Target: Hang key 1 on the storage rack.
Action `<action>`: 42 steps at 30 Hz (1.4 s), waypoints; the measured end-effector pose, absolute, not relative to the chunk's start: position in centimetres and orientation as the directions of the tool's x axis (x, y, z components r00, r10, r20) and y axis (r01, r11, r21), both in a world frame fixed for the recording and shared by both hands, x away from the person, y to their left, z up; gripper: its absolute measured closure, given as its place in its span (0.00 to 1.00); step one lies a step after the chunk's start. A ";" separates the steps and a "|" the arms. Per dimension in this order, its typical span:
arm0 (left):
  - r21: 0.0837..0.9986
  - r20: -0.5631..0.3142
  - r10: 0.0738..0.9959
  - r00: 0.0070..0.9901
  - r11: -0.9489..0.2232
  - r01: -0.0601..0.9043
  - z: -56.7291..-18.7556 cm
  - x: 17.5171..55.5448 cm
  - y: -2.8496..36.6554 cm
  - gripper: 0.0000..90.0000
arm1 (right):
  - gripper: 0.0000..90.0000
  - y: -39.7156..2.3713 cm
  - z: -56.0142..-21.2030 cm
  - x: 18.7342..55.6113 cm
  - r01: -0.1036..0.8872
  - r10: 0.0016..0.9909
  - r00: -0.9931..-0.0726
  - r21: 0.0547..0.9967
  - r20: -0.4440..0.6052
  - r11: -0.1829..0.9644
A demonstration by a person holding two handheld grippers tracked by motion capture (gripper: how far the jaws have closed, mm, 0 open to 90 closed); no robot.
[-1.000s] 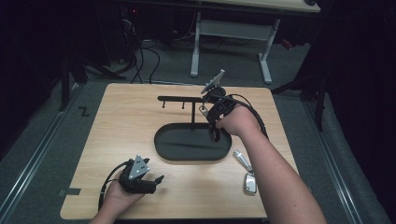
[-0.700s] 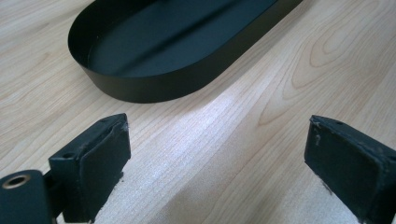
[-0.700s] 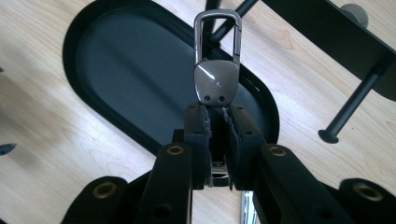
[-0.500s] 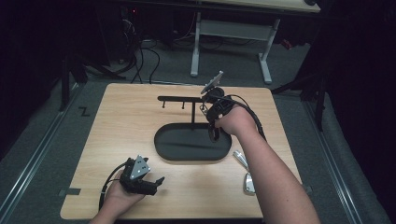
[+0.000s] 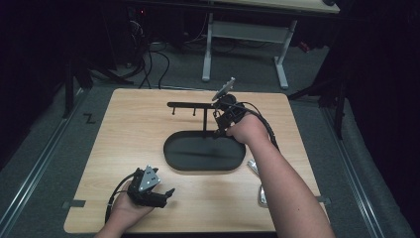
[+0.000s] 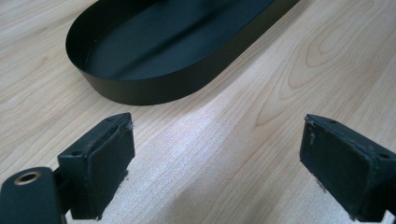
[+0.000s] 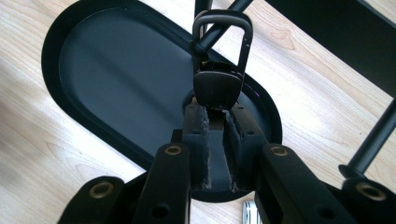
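A black key fob (image 7: pixel 218 86) hangs by its metal ring (image 7: pixel 244 42) on a peg of the black T-shaped stand (image 5: pixel 190 104), which rises from the black oval tray (image 5: pixel 173 163). My right gripper (image 7: pixel 217 109) is above the tray at the stand's right end, shut on the fob's lower end. Its jaws have just been opening slightly, with the fob still at the tips. In the high view this gripper (image 5: pixel 219 124) sits by the stand's post. My left gripper (image 5: pixel 168 193) rests on the table at the front left. Its jaws stand wide open (image 6: pixel 217 154) with nothing between them.
A silvery metal piece (image 5: pixel 260 186) lies on the wooden table (image 5: pixel 124 139) to the right of the tray, beside my right forearm. The tray's wall (image 6: pixel 163 88) is just ahead of the left gripper. The floor around the table is dark, with another table's legs beyond.
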State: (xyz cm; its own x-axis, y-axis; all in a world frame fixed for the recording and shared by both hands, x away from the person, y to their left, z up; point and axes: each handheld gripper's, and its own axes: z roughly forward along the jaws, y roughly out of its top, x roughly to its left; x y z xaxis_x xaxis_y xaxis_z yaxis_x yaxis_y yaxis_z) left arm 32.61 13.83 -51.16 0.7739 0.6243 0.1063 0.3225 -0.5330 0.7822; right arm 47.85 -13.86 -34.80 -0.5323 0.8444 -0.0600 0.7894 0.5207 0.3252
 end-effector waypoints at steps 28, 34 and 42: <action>0.785 0.097 0.607 0.789 -0.534 0.315 -51.3 32.4 13.4 0.13 | 0.79 -16.8 -35.1 43.7 0.786 0.841 -0.539 0.338 -0.035 0.518; 0.785 0.097 0.604 0.791 -0.535 0.313 -51.5 32.4 13.3 0.13 | 0.77 -18.9 -35.8 42.0 0.793 0.847 -0.530 0.329 -0.044 0.513; 0.784 0.096 0.600 0.794 -0.538 0.311 -51.5 32.3 13.1 0.13 | 0.75 -21.7 -37.8 40.5 0.823 0.869 -0.494 0.304 -0.036 0.481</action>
State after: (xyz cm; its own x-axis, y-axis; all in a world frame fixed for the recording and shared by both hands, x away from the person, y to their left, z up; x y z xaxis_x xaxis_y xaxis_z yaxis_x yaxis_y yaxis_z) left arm 32.32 13.13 -51.54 0.7945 0.5997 0.0959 0.3113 -0.5377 0.7836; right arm 40.46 -21.74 -37.81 -0.4942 0.8686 -0.0361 0.8226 0.4806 0.3039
